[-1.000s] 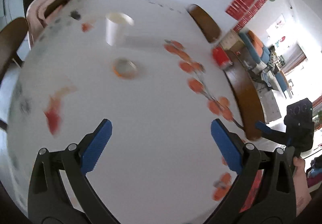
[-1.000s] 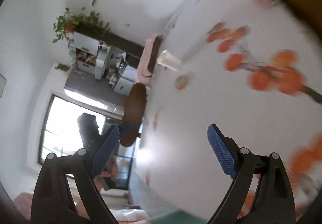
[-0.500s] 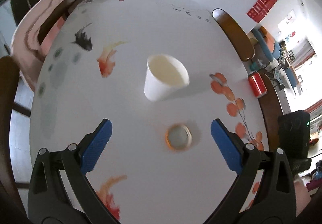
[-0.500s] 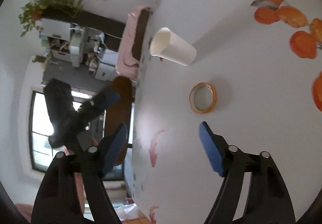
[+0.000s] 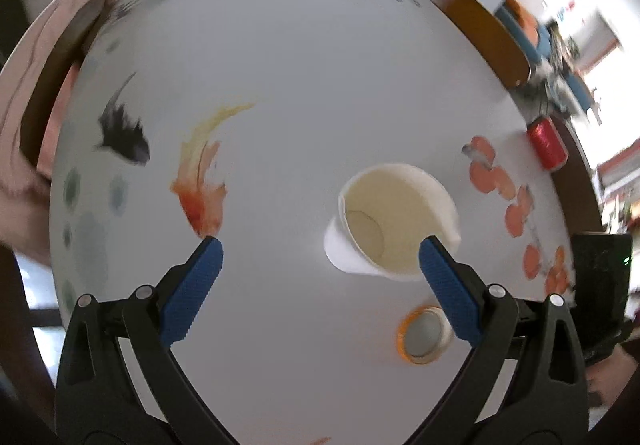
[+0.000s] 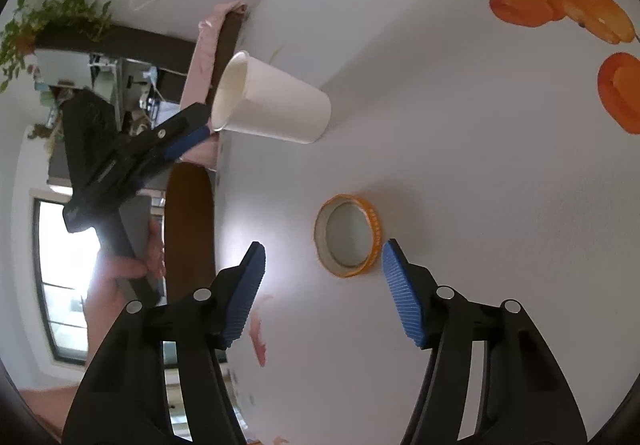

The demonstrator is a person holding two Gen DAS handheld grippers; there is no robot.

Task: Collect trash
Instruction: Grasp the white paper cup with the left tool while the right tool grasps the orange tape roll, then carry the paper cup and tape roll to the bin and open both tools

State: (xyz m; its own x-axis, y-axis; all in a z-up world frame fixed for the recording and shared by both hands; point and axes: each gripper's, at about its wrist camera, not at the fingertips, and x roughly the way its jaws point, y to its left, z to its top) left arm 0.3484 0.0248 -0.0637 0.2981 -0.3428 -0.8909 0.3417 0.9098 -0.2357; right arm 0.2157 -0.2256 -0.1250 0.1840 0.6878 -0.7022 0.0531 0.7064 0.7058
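A white paper cup (image 5: 394, 219) stands on the white painted tablecloth (image 5: 280, 65), empty inside. My left gripper (image 5: 320, 249) is open just above it, its right fingertip at the cup's rim. An orange-rimmed lid (image 5: 424, 333) lies on the cloth just in front of the cup. In the right wrist view the same lid (image 6: 348, 235) lies just ahead of my open right gripper (image 6: 324, 257), between its fingers. The cup (image 6: 272, 105) shows there with the left gripper's finger (image 6: 188, 139) at its rim.
A red can (image 5: 546, 143) stands near the table's right edge. Wooden chair backs (image 5: 476, 29) stand around the table, one draped with pink cloth (image 5: 24, 85). The right hand's gripper body (image 5: 600, 285) shows at right. A plant shelf (image 6: 60, 29) stands beyond the table.
Both grippers have moved in. The left one has come up to the cup, now at its right finger. The right one has closed in on the lid and narrowed somewhat.
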